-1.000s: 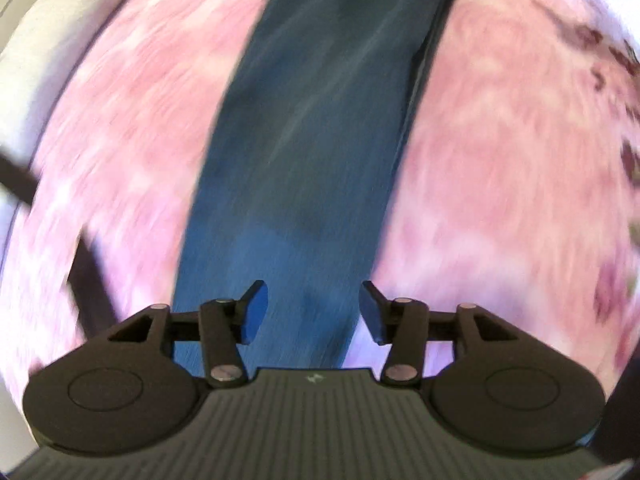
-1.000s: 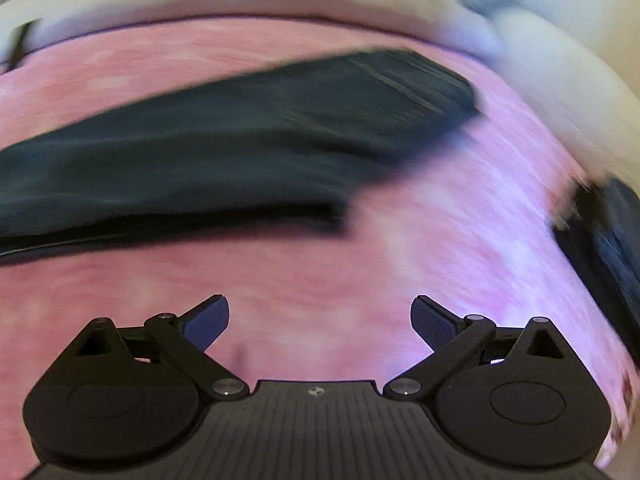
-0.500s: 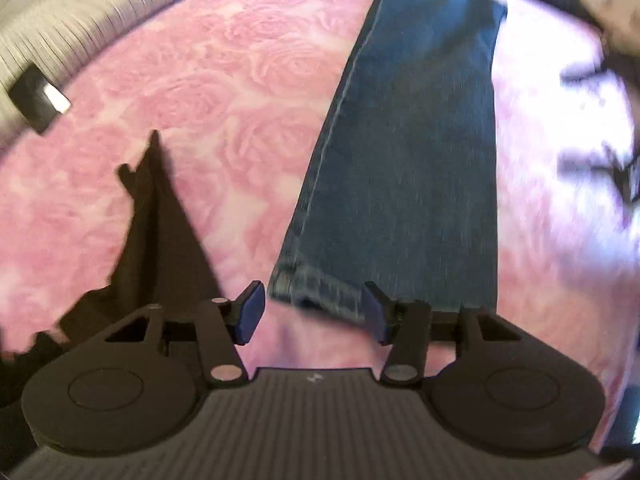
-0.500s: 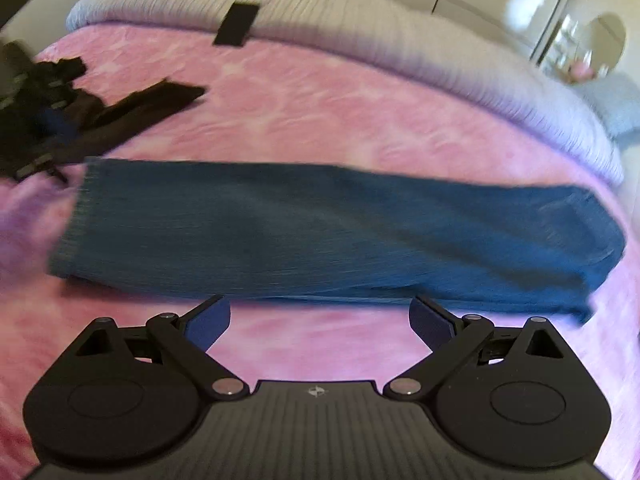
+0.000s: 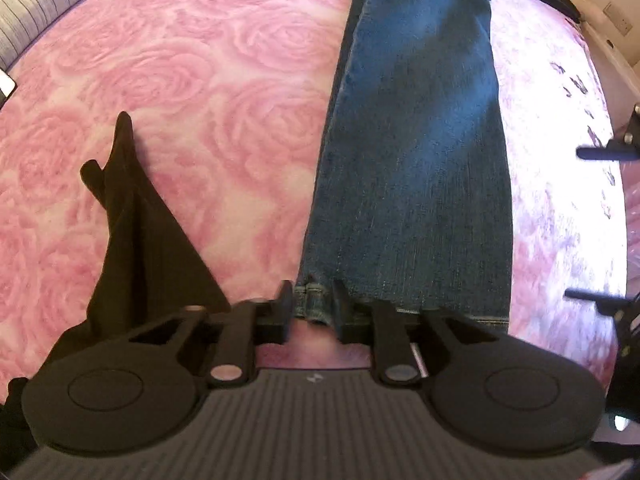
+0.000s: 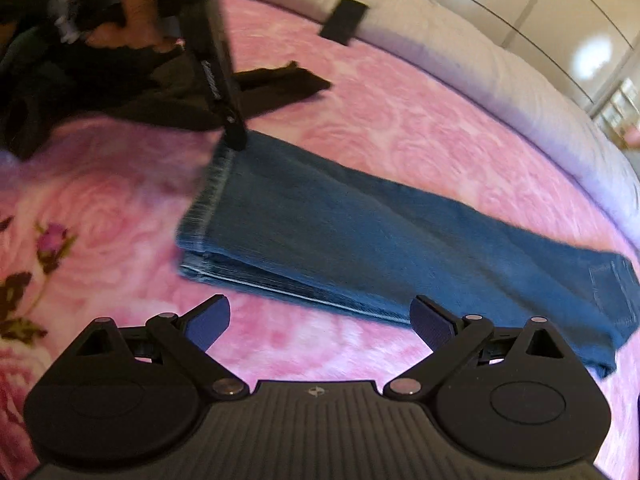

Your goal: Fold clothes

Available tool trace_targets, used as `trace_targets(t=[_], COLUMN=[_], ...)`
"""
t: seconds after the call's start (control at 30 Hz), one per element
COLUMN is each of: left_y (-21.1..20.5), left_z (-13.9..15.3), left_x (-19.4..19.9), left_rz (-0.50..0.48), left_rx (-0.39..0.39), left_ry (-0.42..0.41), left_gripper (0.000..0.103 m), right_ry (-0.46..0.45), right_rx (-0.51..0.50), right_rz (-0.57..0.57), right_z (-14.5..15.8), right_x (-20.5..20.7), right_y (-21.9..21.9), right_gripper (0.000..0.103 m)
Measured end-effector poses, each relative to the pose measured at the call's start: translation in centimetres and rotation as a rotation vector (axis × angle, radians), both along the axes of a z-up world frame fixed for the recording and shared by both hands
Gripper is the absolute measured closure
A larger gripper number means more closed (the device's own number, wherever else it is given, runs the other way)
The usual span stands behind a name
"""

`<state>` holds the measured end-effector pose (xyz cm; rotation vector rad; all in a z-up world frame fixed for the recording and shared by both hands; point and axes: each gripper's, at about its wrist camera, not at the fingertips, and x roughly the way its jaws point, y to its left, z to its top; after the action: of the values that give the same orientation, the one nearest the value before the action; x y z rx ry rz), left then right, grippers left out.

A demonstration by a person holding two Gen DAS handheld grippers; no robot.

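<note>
Gripping jeans [image 5: 412, 152] hem corner, my left gripper [image 5: 311, 309] nearly closed; my right gripper [image 6: 320, 320] wide open, empty, hem at 11 o'clock. Next: grab it, fold toward waistband.

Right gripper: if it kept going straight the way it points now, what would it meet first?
Most likely the jeans: their long folded edge lies straight ahead of the open right gripper, with only a strip of pink blanket between. Depth is hard to judge, so it might touch the blanket first.
</note>
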<state>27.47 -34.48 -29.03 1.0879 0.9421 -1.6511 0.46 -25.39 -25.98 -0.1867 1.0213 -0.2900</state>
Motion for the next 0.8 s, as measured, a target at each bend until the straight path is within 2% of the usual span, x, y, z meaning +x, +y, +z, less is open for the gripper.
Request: trace_targets(t=[0.07,0.17,0.3,0.43,0.53,0.6,0.63,0.67,0.7,0.77,0.8], left_y=[0.8,2.9,6.1,8.4,9.5,10.1,10.5,10.8,11.1,11.5,11.6], left_z=[0.8,1.9,2.1,1.2,0.4,-0.1,-0.3,-0.5,-0.7,-1.3,-1.6], left_x=[0.7,0.6,-0.7,-1.7,-2.3,-2.8,-3.0,-3.2,-3.4,-3.8,-4.0], left_rz=[-0.02,-0.134,-0.374,-0.514,-0.564,-0.603,-0.627,-0.656,-0.685,-0.74,-0.771], left_rx=[-0.035,-0.106,-0.187,-0.252,-0.316,-0.363,-0.389,-0.416,-0.44,-0.466,-0.481], left_ry=[-0.041,-0.134,-0.266,-0.313,-0.36,-0.392,-0.408,-0.424,-0.44,-0.463,-0.476], left_gripper=[0.063,0.062,0.061,0.056,0.047,0.034,0.031,0.024,0.021,0.021,0.021], right_ry=[-0.007,0.002,0.111,0.22,0.188,0.146,0.128,0.11,0.097,0.09,0.079], right_rx=[-0.018,-0.085,-0.259,-0.4,-0.44,-0.461,-0.463,-0.465,-0.451,-0.406,-0.39], right_rz=[0.034,0.133,0.333,0.476,0.524,0.533,0.53,0.526,0.518,0.499,0.48], right_z=[-0.3,-1.1,-3.6,-6.3,-7.3,-7.7,-7.8,-7.8,-7.7,-7.0,-6.4], right_x=[0.7,2.0,3.4,3.7,3.3,3.4,3.5,3.6,3.7,3.8,3.8], right_y=[0.9,3.0,6.0,7.4,7.6,7.4,7.2,7.1,6.8,6.4,6.1], right_gripper=[0.005,0.013,0.021,0.023,0.022,0.022,0.023,0.026,0.03,0.07,0.071])
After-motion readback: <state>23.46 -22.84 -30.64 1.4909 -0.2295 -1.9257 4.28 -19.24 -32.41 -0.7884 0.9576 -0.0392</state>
